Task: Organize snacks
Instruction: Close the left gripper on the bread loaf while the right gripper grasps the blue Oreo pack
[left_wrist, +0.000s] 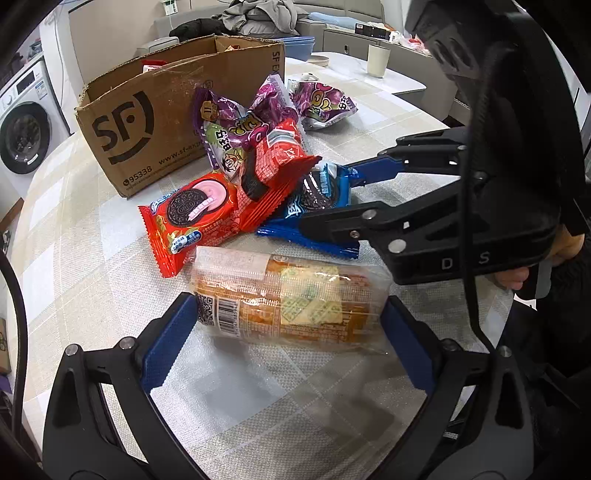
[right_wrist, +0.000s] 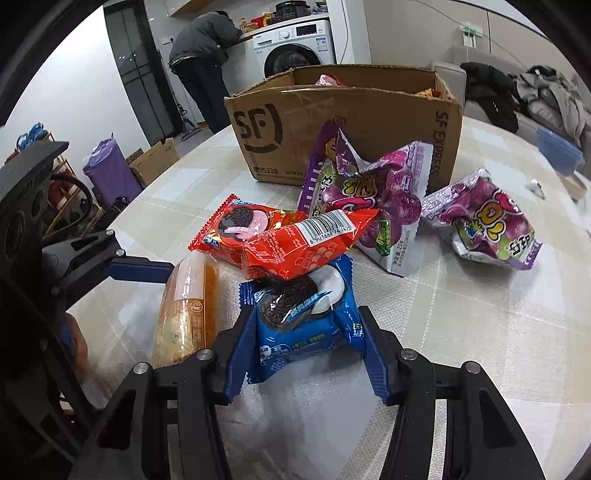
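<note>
An orange cracker pack (left_wrist: 284, 299) lies on the table between the fingers of my left gripper (left_wrist: 288, 314); the pads touch both its ends. It also shows in the right wrist view (right_wrist: 188, 310). My right gripper (right_wrist: 303, 332) closes around a blue Oreo pack (right_wrist: 299, 314), pads against its sides; the pack also shows in the left wrist view (left_wrist: 314, 199). Two red Oreo packs (right_wrist: 295, 240) lie stacked beside it, one resting on the blue pack. Purple candy bags (right_wrist: 369, 195) lie nearer the open cardboard box (right_wrist: 347, 118).
The box holds some snacks. Another purple bag (right_wrist: 484, 225) lies to the right. A white cup (left_wrist: 377, 59) and a blue container (right_wrist: 557, 147) stand at the table's far edge. A washing machine (right_wrist: 295, 44) and a person stand behind.
</note>
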